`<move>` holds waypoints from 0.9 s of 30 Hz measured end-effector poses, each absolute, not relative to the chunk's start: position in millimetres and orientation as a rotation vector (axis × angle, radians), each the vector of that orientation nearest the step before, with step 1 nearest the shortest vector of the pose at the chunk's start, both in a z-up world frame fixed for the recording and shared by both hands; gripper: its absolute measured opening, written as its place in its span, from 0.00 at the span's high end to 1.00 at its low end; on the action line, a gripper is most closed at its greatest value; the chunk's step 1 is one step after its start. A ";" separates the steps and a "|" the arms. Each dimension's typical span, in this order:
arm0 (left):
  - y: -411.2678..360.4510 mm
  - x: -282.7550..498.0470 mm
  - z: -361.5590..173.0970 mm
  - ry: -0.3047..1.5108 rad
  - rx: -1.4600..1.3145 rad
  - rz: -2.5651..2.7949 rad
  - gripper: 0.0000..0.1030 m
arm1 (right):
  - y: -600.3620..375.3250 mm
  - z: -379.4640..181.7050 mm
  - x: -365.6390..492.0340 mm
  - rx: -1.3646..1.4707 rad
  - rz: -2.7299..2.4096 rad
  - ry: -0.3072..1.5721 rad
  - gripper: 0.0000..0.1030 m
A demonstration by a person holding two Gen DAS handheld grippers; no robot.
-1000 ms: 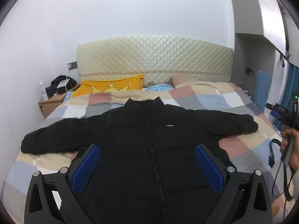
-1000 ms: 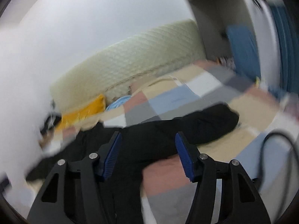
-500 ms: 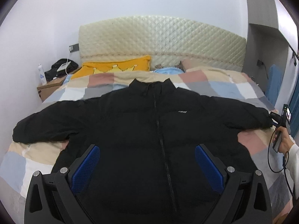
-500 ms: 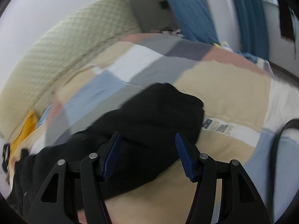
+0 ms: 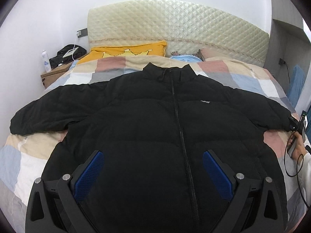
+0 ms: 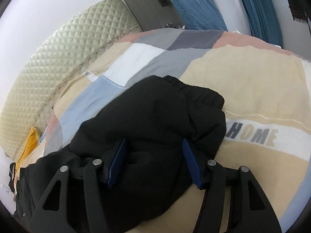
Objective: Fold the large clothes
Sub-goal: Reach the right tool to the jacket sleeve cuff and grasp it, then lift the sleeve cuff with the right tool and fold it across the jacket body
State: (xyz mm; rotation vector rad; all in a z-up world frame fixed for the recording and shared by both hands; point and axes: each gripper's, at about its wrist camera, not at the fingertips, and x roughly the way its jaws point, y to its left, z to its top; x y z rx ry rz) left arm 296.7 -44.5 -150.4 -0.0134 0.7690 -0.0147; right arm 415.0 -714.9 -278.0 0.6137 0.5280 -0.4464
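On the bed (image 5: 35, 155), a black jacket (image 5: 155, 126) lies flat, front up, zip shut. Left view takes in the whole thing: collar at 12, hem at 6, sleeves out to 9 and 3. Also seen only here: headboard (image 5: 175, 29), yellow pillow (image 5: 126, 50), nightstand (image 5: 56, 71) at 10 w/ bottle (image 5: 45, 61). Right view shows only the sleeve end (image 6: 155, 126) w/ ribbed cuff (image 6: 194, 89) toward 1, plus "HOME" print (image 6: 252, 136) on the bedding at 3 and a blue towel (image 6: 194, 5) at 12.

Left gripper (image 5: 153, 167) hangs over the lower jacket front, jaws wide apart, gripping nothing; whether it touches the cloth can't be told. Right gripper (image 6: 153, 163) straddles the sleeve near the cuff, jaws about half open and closing, sleeve fabric bulging between the pads; pads not yet pressing it. In left view, right gripper is only an edge sliver at 3 by the cuff, w/ a hand (image 5: 298, 145) and cable.

Vs 1 s ago: left cam is lower and closer, jacket fills more of the view. Right cam then showed the sleeve from well off, blurred; now it's right on the cuff end, jaws narrower.

Jacket body's long axis runs 12–6, collar toward the headboard; sleeve span runs 9–3 across the bed.
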 end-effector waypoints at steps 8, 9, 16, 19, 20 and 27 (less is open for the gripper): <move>-43.1 285.4 -146.9 0.727 0.011 0.002 0.00 | -702.9 -271.8 411.3 0.580 -0.431 0.535 0.96; -43.2 285.4 -146.8 0.729 0.017 0.004 0.00 | -699.5 -267.8 412.7 0.560 -0.437 0.538 0.98; -30.1 283.4 -138.4 0.736 -0.049 -0.019 0.00 | -703.3 -219.8 390.2 0.534 -0.507 0.488 0.99; -26.1 278.9 -133.7 0.726 -0.046 -0.006 0.00 | -702.6 -194.8 380.3 0.515 -0.513 0.476 0.99; -25.7 277.9 -132.6 0.725 -0.042 -0.004 0.00 | -700.6 -185.5 377.1 0.509 -0.511 0.468 0.99; -32.5 261.3 -134.9 0.708 0.050 0.035 0.00 | -665.4 -118.3 363.9 0.421 -0.519 0.453 0.99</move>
